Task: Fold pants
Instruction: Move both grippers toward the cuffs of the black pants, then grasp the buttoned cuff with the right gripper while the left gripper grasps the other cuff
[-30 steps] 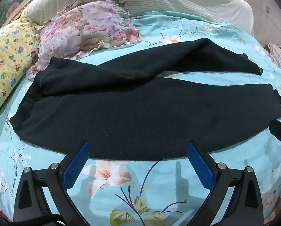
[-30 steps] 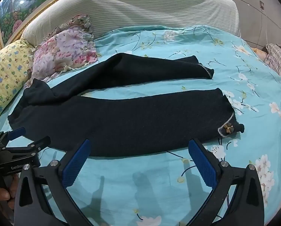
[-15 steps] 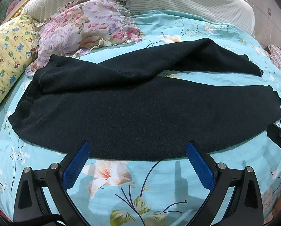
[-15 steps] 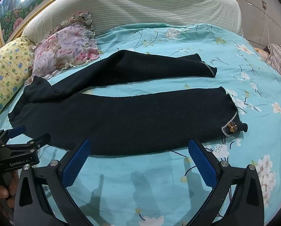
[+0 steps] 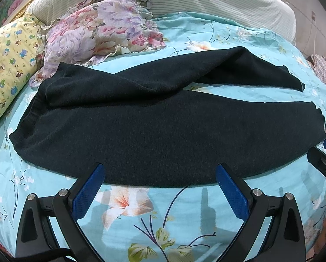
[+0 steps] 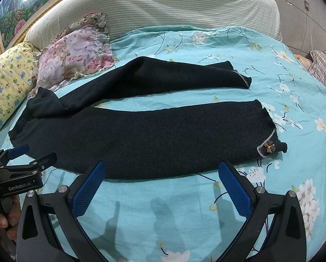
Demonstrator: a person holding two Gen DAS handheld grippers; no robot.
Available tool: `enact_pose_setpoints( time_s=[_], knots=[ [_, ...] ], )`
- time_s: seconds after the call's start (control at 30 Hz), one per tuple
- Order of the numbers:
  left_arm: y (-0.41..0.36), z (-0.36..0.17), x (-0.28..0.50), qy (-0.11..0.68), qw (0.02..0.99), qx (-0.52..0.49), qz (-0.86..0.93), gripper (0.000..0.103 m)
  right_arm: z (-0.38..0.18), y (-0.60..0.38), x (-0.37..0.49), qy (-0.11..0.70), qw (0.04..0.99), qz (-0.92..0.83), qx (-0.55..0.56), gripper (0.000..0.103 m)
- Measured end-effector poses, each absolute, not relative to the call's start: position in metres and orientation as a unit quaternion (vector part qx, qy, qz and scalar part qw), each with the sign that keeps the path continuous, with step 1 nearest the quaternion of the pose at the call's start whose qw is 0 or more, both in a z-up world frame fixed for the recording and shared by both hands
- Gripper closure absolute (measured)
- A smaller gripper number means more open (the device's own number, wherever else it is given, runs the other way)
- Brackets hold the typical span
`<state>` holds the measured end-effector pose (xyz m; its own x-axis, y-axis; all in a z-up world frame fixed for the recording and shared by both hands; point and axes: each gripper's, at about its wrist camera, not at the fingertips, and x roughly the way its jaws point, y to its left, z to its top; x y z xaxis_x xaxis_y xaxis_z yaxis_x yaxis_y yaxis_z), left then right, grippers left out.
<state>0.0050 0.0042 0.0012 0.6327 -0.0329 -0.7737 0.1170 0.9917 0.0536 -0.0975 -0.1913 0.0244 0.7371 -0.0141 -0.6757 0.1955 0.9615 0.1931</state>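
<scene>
Dark navy pants (image 5: 163, 131) lie spread across the bed, waist at the left, two legs running right and splayed apart. In the right wrist view the pants (image 6: 158, 135) show a small brown bow (image 6: 269, 146) at the near leg's cuff. My left gripper (image 5: 160, 174) is open and empty, its tips at the near edge of the near leg. My right gripper (image 6: 162, 172) is open and empty, just short of the near leg's lower edge. The left gripper also shows in the right wrist view (image 6: 26, 158), near the waist. A finger of the right gripper shows at the left wrist view's right edge.
The bed has a turquoise floral sheet (image 6: 184, 214). A floral pillow (image 5: 101, 28) and a yellow printed pillow (image 5: 7, 65) lie behind the waist. A striped headboard (image 6: 174, 6) stands behind. Plaid cloth (image 6: 324, 69) lies at the far right edge.
Both views have shifted slightly; the pants sit a little lower and nearer in frame. Both grippers stay open and the pants have not been moved.
</scene>
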Motion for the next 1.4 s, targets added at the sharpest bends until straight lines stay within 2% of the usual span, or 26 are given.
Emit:
enact_pose_setpoints(
  time_s=[0.97, 1.4],
  knots=[
    [0.004, 0.002, 0.005, 0.420, 0.905, 0.043, -0.054, 0.002, 0.027, -0.187, -0.098, 0.362, 0.922, -0.053, 0.125, 0.000],
    [-0.010, 0.035, 0.038, 0.397, 0.910, 0.089, -0.076, 0.002, 0.056, -0.215, -0.084, 0.347, 0.922, -0.056, 0.160, 0.000]
  ],
)
